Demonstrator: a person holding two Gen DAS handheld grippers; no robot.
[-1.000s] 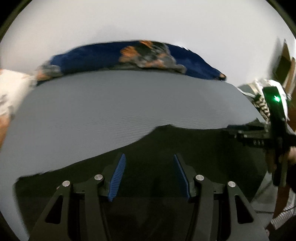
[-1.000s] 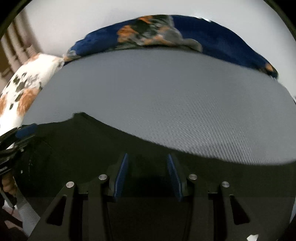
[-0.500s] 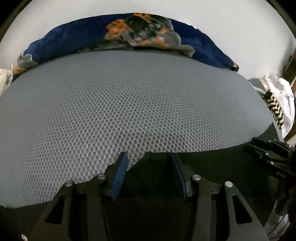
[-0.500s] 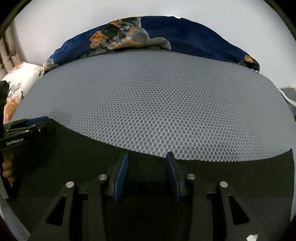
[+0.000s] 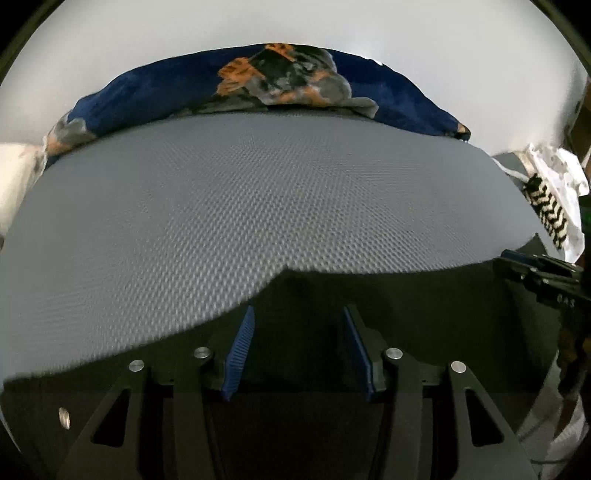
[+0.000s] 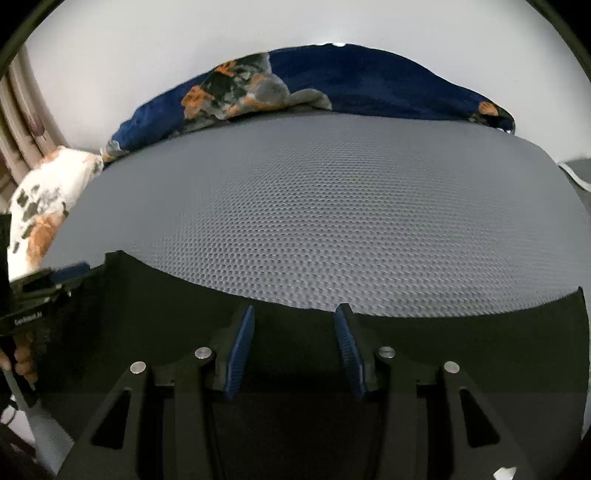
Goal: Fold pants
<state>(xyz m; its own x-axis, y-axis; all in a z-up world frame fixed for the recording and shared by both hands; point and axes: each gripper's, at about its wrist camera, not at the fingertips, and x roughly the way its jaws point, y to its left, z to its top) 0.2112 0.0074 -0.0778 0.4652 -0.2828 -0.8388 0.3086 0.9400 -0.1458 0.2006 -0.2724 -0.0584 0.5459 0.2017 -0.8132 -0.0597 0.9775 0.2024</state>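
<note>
Nearest us, we are seeing the left gripper with its blue pads spread apart over the black pants; whether any cloth is caught between them, we cannot tell. The right gripper is opening its jaws above the same dark fabric, its pads not visibly pressing on it. The pants are lying along the near edge of the grey mesh mattress. Beyond, a blue patterned blanket is bunching against the white wall.
</note>
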